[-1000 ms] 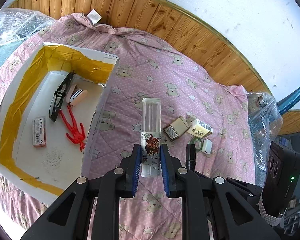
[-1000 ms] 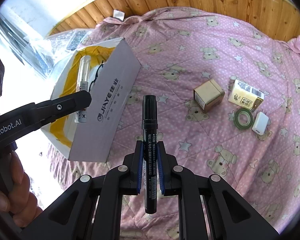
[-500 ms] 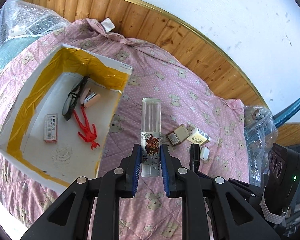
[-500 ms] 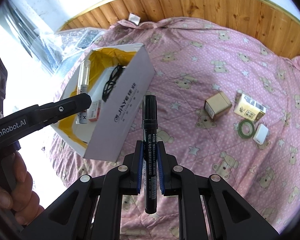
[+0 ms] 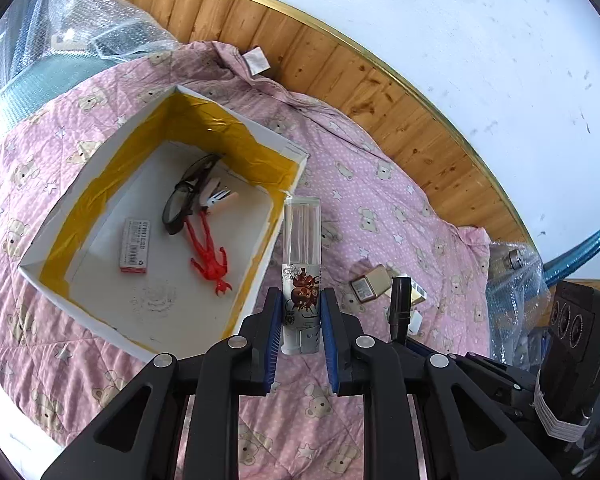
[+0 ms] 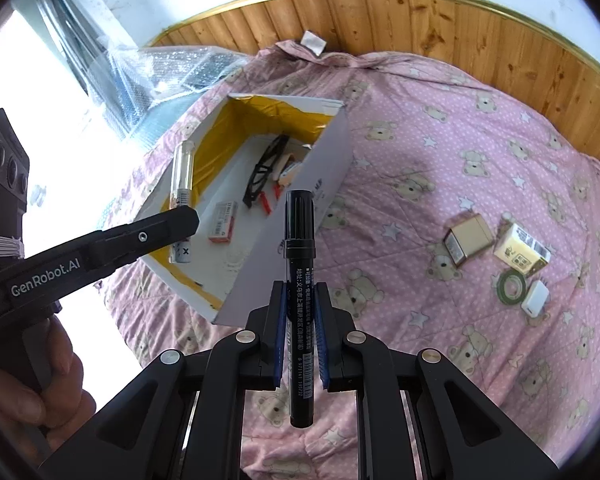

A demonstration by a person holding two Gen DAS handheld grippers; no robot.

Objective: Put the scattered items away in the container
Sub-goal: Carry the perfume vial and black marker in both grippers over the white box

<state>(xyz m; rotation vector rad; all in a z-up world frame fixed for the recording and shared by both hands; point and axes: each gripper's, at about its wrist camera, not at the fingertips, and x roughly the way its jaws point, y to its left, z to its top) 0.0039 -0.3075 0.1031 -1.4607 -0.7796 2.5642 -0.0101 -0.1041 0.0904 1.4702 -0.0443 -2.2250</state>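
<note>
On the left of the bed lies the open white box [image 5: 288,152] with yellow tape inside; glasses [image 5: 180,200], a red toy figure [image 5: 210,256] and a small red-white packet [image 5: 134,246] already lie on its floor. The left hand-held gripper [image 5: 300,320] is clamped on a clear tube [image 5: 302,240], whose long axis points forward along the fingers. The box opening lies forward and to the left of it, and this gripper is the nearer one to the box. To the right, the right hand-held gripper [image 6: 300,316] is clamped on a black marker [image 6: 299,264], also lengthwise, just in front of the box's outer wall. Further right, two small cartons [image 6: 468,238], a tape roll [image 6: 512,286] and a white charger [image 6: 536,298] lie on the pink quilt [image 6: 440,140], well apart from the box.
</note>
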